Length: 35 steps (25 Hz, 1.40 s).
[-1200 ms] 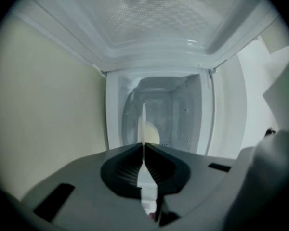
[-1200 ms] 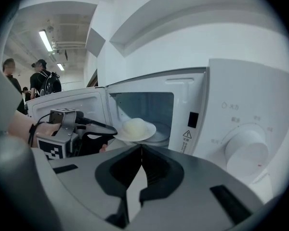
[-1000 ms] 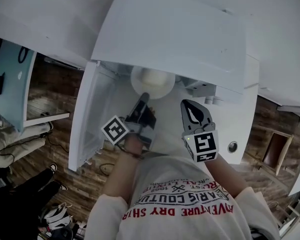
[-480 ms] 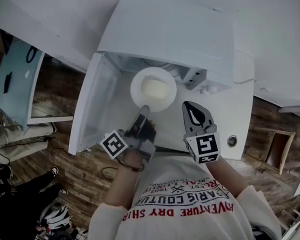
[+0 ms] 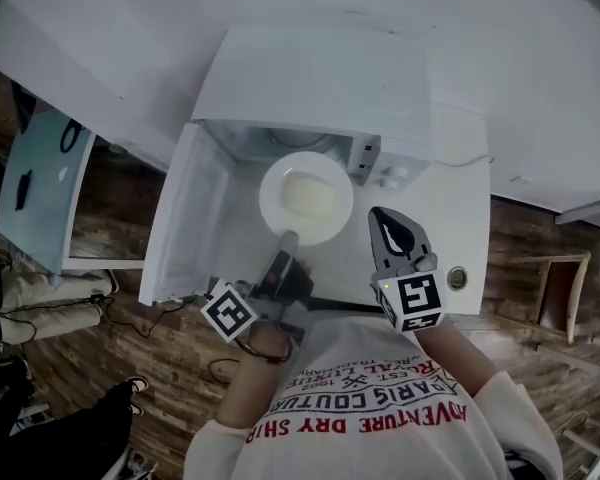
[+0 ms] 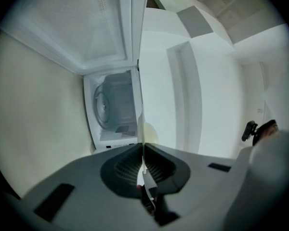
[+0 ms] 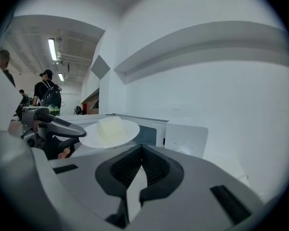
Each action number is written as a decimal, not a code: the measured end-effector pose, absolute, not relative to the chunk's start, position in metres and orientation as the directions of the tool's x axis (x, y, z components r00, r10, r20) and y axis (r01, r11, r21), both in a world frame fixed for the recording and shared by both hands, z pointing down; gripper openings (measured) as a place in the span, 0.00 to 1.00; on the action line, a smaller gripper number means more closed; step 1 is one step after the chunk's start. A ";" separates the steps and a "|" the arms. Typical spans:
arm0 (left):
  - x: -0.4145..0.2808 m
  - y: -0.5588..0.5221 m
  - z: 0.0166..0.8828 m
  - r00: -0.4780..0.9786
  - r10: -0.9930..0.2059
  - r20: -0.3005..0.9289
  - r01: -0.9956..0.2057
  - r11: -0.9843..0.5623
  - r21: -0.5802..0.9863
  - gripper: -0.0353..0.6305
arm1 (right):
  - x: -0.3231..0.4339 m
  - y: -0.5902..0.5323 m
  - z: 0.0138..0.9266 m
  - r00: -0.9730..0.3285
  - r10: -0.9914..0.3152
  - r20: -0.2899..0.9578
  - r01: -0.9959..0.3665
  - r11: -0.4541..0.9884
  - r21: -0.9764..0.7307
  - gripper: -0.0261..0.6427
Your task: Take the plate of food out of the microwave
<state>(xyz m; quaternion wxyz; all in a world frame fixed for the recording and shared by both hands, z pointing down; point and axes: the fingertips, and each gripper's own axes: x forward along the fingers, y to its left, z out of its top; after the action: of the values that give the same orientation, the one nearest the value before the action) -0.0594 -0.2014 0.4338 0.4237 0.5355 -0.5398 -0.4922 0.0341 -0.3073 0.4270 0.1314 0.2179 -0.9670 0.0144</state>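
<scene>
A white plate point(image 5: 272, 194) with a pale block of food point(image 5: 310, 196) hangs just in front of the open white microwave point(image 5: 310, 78). My left gripper point(image 5: 287, 239) is shut on the plate's near rim. In the left gripper view the plate point(image 6: 143, 129) shows edge-on as a thin line between the closed pads, with the empty oven cavity point(image 6: 111, 107) beyond. My right gripper point(image 5: 385, 220) hovers to the right of the plate, shut and holding nothing. The right gripper view shows the plate point(image 7: 130, 131) and the food point(image 7: 110, 126) to its left, apart from its jaws.
The microwave door point(image 5: 185, 218) stands swung open at the left of the cavity. The control panel point(image 7: 183, 138) is at the microwave's right. The white counter point(image 5: 460, 198) runs on to the right and carries a small round fitting point(image 5: 457, 278). People point(image 7: 48, 97) stand far behind.
The plate has come out from under the microwave's top towards me, carried by the left gripper. It now shows whole in front of the opening. The right gripper has stayed beside it.
</scene>
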 end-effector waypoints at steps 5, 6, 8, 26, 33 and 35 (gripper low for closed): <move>-0.052 -0.206 0.412 -0.055 -0.992 -0.114 -0.183 -0.102 0.978 0.08 | 0.042 -0.308 0.409 -0.878 -0.435 0.201 -0.438 0.898 0.032 0.06; -0.051 -0.207 0.409 -0.055 -0.992 -0.117 -0.186 -0.105 0.977 0.08 | 0.043 -0.309 0.407 -0.878 -0.437 0.196 -0.439 0.898 0.036 0.06; -0.051 -0.209 0.407 -0.056 -0.992 -0.117 -0.183 -0.105 0.977 0.08 | 0.045 -0.309 0.405 -0.877 -0.440 0.192 -0.440 0.897 0.041 0.06; -0.035 -0.213 0.413 -0.045 -0.995 -0.087 -0.132 -0.080 0.988 0.08 | 0.052 -0.306 0.405 -0.880 -0.433 0.197 -0.432 0.901 0.051 0.06; -0.036 -0.212 0.416 -0.046 -0.995 -0.087 -0.134 -0.080 0.988 0.08 | 0.050 -0.306 0.404 -0.884 -0.429 0.185 -0.428 0.903 0.047 0.06; -0.036 -0.211 0.417 -0.047 -0.995 -0.087 -0.132 -0.080 0.988 0.08 | 0.050 -0.306 0.405 -0.884 -0.428 0.187 -0.428 0.903 0.043 0.06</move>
<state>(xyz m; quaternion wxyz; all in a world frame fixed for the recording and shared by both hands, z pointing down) -0.0360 -0.2113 0.4172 0.4315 0.5388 -0.5231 -0.4999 0.0503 -0.3060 0.4054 0.0963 0.2207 -0.9706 0.0000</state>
